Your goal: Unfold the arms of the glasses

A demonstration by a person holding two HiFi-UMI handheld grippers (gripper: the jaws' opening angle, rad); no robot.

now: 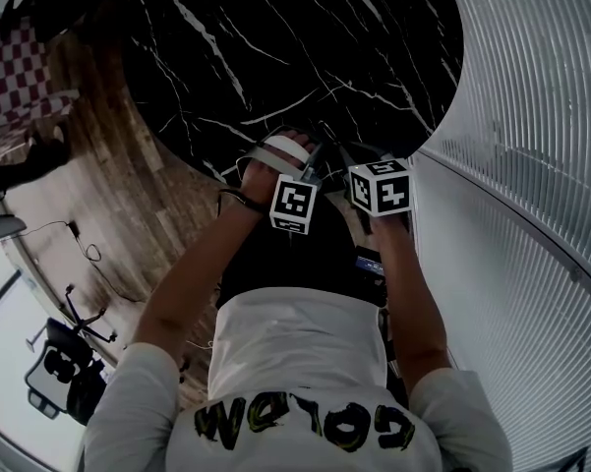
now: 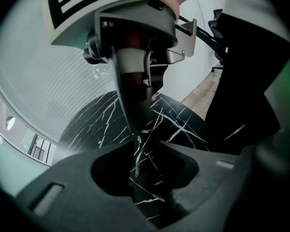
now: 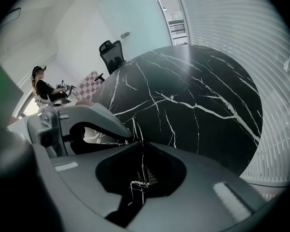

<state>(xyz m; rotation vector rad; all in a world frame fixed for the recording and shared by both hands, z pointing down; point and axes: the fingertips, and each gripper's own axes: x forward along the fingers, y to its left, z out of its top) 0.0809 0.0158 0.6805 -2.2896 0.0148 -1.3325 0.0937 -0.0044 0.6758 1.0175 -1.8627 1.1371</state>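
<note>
So both my hands are right at the near edge of the round black marble table point(image 1: 275, 47). My right gripper point(image 3: 141, 143) has its jaws squeezed together at the tips. From the left gripper view you can see a thin silvery sliver of the glasses point(image 2: 137, 154) pinched in them, hanging down just over the tabletop. Honestly that sliver is all I can make out of the glasses. Everything else is lost against the dark stone, so I can't tell whether the arms are folded or out.

My left gripper point(image 2: 146, 142) is spread wide, with a jaw on either side of that same sliver and the pads not touching it. The two grippers sit pretty much nose to nose. In the head view their marker cubes are nearly side by side, and both are tipped steeply down.

Past the far side of the table there's a black office chair point(image 3: 111, 52), and a white ribbed wall point(image 1: 531, 165) curves round on my right.
</note>
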